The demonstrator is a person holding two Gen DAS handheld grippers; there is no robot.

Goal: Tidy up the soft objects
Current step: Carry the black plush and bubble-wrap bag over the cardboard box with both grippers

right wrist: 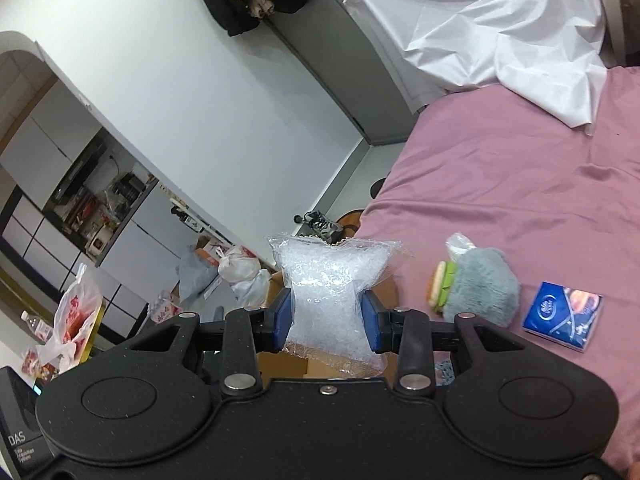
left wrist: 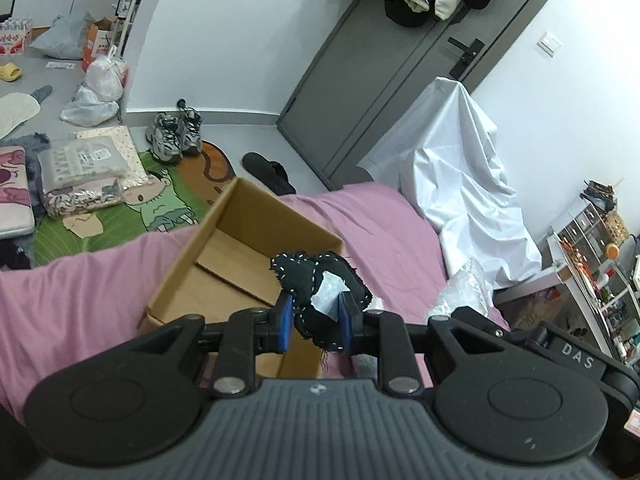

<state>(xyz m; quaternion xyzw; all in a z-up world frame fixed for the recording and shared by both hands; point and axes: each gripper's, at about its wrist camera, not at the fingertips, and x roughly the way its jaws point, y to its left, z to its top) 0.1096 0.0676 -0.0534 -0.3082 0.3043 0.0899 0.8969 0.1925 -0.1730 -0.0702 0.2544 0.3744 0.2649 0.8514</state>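
My left gripper [left wrist: 314,322] is shut on a black stitched fabric pouch [left wrist: 316,280] with a white piece inside, held above the right side of an open, empty cardboard box [left wrist: 240,256] on the pink bed [left wrist: 80,292]. My right gripper [right wrist: 326,320] is shut on a clear bubble-wrap bag [right wrist: 328,284], held up over the box edge [right wrist: 280,360]. A grey plush with a burger toy [right wrist: 476,286] and a blue tissue pack [right wrist: 562,315] lie on the bed [right wrist: 500,184] to the right. The bubble-wrap bag also shows in the left wrist view [left wrist: 464,288].
A white sheet [left wrist: 460,184] is draped at the bed's far end by a grey door [left wrist: 380,80]. On the floor lie sneakers [left wrist: 174,136], a black slipper [left wrist: 268,172], a cartoon mat [left wrist: 160,200], packaged items [left wrist: 84,172] and plastic bags [left wrist: 96,88].
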